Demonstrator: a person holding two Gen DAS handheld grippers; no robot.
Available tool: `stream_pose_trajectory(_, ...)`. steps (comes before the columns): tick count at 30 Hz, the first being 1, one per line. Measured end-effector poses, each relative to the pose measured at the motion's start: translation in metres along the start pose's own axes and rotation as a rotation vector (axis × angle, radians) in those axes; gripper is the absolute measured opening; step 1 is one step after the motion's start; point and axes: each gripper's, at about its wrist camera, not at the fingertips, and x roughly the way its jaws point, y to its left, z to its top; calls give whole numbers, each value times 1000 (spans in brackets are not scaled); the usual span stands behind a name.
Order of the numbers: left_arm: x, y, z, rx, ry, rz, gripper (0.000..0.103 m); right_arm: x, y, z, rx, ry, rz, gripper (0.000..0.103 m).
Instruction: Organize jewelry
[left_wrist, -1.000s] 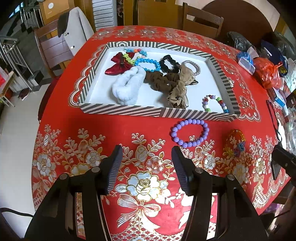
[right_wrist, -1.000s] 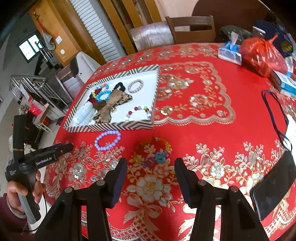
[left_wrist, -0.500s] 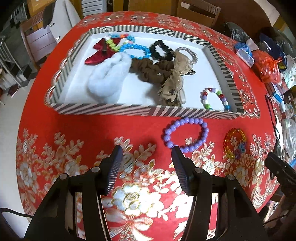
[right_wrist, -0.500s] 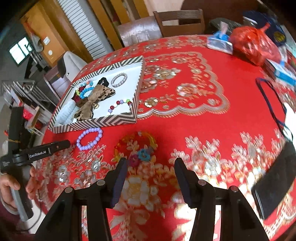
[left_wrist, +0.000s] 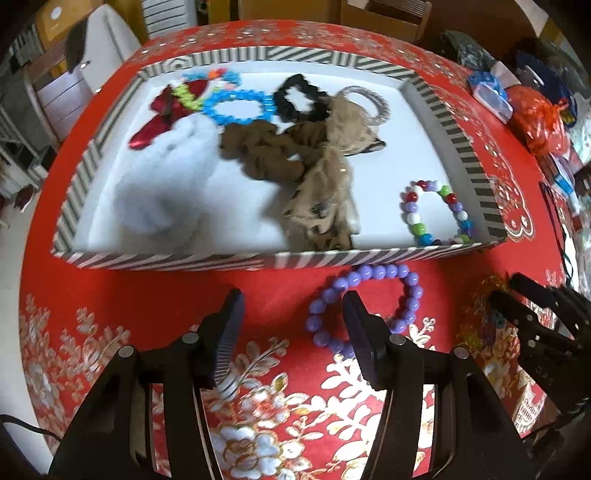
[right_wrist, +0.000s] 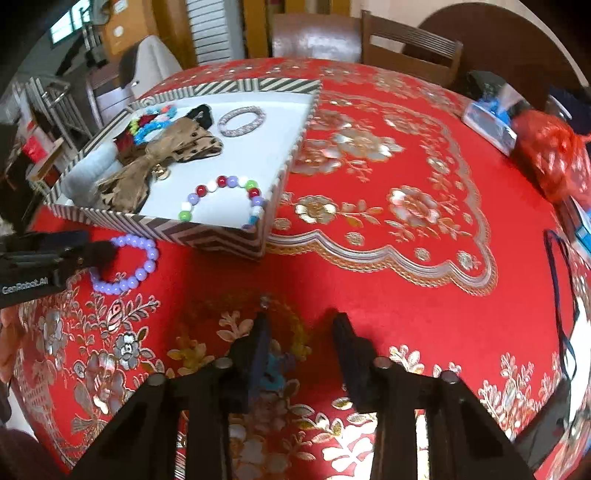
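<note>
A purple bead bracelet (left_wrist: 373, 302) lies on the red cloth just in front of the striped tray (left_wrist: 173, 258). My left gripper (left_wrist: 291, 314) is open, and its right finger (left_wrist: 360, 328) rests inside the bracelet's ring; it also shows in the right wrist view (right_wrist: 125, 264). A gold ring with coloured flowers (right_wrist: 280, 354) lies under my open right gripper (right_wrist: 301, 332), whose left finger (right_wrist: 258, 343) stands inside it. In the left wrist view the right gripper (left_wrist: 517, 299) reaches in over that ring (left_wrist: 480, 325).
The tray (right_wrist: 221, 232) holds a multicolour bead bracelet (left_wrist: 437, 210), brown scrunchie (left_wrist: 266, 151), tan bow (left_wrist: 328, 184), white fluffy piece (left_wrist: 162, 192), blue bracelet (left_wrist: 240, 107) and black scrunchie (left_wrist: 295, 99). A red bag (right_wrist: 554, 155), tissue pack (right_wrist: 487, 122) and chairs stand at the table's far side.
Both grippers have moved forward and down. The left one has reached the purple bracelet; the right one has come down over the gold flower ring. Both stay open.
</note>
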Motion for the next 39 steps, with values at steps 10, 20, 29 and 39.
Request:
stream_pose_trajectory(10,-8,5,1,18,17,-84,8,-28,1,5,32,-56,64,9)
stream_pose_trajectory(20,-76,16,7,19,-76,-111,8,-90,-2,21,9,-171,115,9)
stream_pose_trajectory(29,-124,42,29,-4,-161,-79,8,-113,-2,63,-14,-257,149,9)
stream_pose_trajectory(39,-116,48,73,-12,-181,-70,8,-72,30,115,-28,-225,226,9)
